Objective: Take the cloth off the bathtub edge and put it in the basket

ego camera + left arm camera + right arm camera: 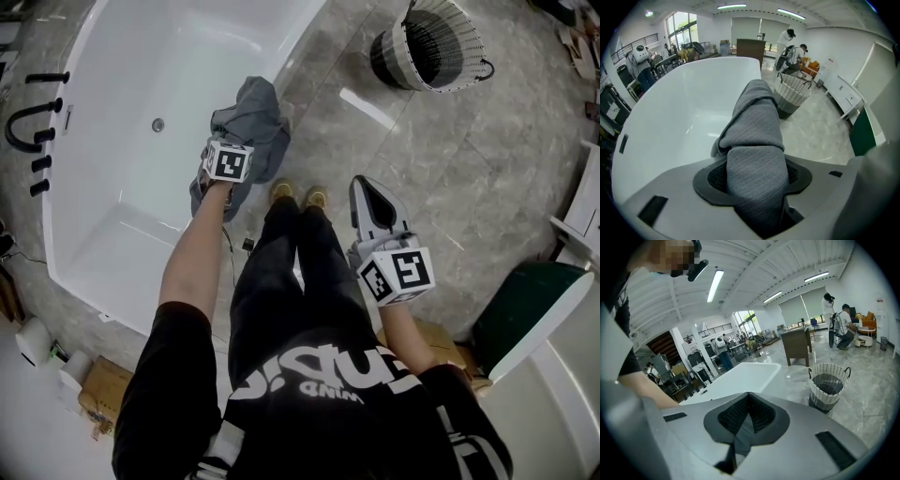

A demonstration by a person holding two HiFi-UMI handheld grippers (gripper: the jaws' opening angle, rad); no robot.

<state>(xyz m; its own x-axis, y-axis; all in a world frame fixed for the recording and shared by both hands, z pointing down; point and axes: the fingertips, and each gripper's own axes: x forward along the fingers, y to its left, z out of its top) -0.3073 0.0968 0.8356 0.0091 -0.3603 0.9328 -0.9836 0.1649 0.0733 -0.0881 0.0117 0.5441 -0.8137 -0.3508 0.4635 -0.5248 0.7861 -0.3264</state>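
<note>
Firmly, the left tongs (757, 178) pinch a fold of the grey cloth (757, 117), which lies lengthwise along the bathtub edge (295, 52). The basket (433, 47) stands well beyond on the floor, nearer the closed, empty right tongs (749, 414).

Between the bathtub (187, 56) and the basket (398, 61) I see a wide stretch of open grey floor (412, 159), room enough for a gripper to cross. The basket stands upright with its mouth open. My own legs (281, 281) stand just beside the tub. A green-backed panel (525, 314) and white cabinets (586, 206) crowd the right side.
</note>
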